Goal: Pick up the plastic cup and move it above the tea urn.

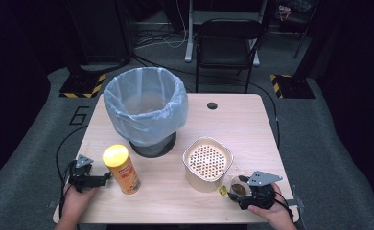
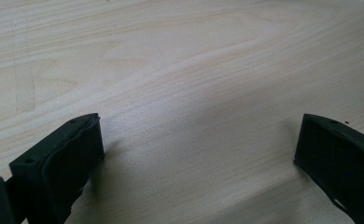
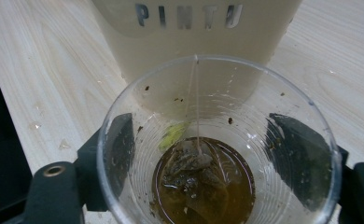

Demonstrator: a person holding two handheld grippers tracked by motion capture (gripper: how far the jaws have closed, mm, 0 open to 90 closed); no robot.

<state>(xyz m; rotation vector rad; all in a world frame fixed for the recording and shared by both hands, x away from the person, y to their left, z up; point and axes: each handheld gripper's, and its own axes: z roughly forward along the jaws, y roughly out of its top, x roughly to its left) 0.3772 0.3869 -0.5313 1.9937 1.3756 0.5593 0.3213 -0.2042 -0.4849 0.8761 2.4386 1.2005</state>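
Note:
A clear plastic cup (image 3: pixel 217 93) with a wet tea bag (image 3: pixel 194 172) in brown liquid stands at the table's front right, right beside a white tub (image 1: pixel 207 163) that has a perforated insert. My right gripper (image 1: pixel 238 192) is shut on the cup (image 1: pixel 238 186), one black jaw on each side of its wall. The tub's side, marked PINTU (image 3: pixel 189 18), rises just behind the cup. A tall snack can (image 1: pixel 122 168) with a yellow lid stands at the front left. My left gripper (image 1: pixel 103 179) sits just left of the can, open over bare wood (image 2: pixel 199 128).
A bin (image 1: pixel 144 108) lined with a pale blue bag stands at the back left of the wooden table (image 1: pixel 242 124). A round cable hole (image 1: pixel 212 105) is near the far edge. A black chair (image 1: pixel 226 43) stands beyond the table.

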